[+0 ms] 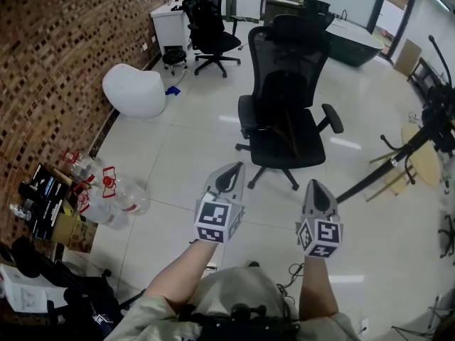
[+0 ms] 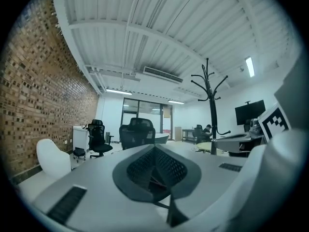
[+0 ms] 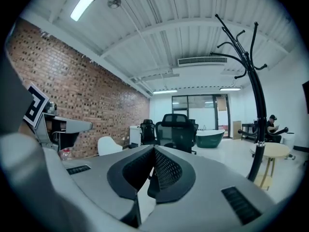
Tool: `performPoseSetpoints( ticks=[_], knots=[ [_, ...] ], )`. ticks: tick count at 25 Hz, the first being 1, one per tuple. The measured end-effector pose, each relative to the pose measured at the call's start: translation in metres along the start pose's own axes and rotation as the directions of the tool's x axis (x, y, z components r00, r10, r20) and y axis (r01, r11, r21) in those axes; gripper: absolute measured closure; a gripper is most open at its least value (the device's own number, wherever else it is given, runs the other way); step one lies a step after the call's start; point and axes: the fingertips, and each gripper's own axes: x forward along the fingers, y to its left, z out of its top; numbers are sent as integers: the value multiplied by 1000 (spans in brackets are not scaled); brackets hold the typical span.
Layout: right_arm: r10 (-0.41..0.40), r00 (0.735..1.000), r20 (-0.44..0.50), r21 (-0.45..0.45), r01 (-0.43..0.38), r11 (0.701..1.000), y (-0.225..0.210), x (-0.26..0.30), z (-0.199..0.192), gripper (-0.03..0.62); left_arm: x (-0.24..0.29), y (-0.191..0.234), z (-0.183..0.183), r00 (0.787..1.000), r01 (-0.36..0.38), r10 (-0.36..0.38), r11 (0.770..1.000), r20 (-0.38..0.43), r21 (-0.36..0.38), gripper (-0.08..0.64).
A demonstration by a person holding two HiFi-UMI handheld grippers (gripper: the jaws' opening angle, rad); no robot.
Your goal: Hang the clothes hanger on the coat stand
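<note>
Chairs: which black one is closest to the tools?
The big chair in the middle, with a brown hanger on its seat. The others stand far back by the desk.

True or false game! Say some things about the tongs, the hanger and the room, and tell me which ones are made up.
1. The left tongs and the right tongs are both shut with nothing in them. True.
2. The clothes hanger hangs on the coat stand. False: it lies on the seat of the black chair, and the stand's hooks are bare.
3. The wall on the left is brick. True.
4. The white seat stands beside the coat stand. False: it sits across the room, by the brick wall.
</note>
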Motion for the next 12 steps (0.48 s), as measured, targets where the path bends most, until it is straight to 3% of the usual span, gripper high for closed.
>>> performPoseSetpoints(
  ticks=[6, 12],
  knots=[
    [45, 999, 22, 23, -46, 999, -44, 79, -7, 592, 88, -6, 2, 1000, -16, 17, 998, -12, 65, 554],
    [2, 1000, -16, 12, -2, 1000, -12, 188, -26, 592, 168, 81, -19, 997, 60, -58, 997, -43, 52, 554]
  ],
)
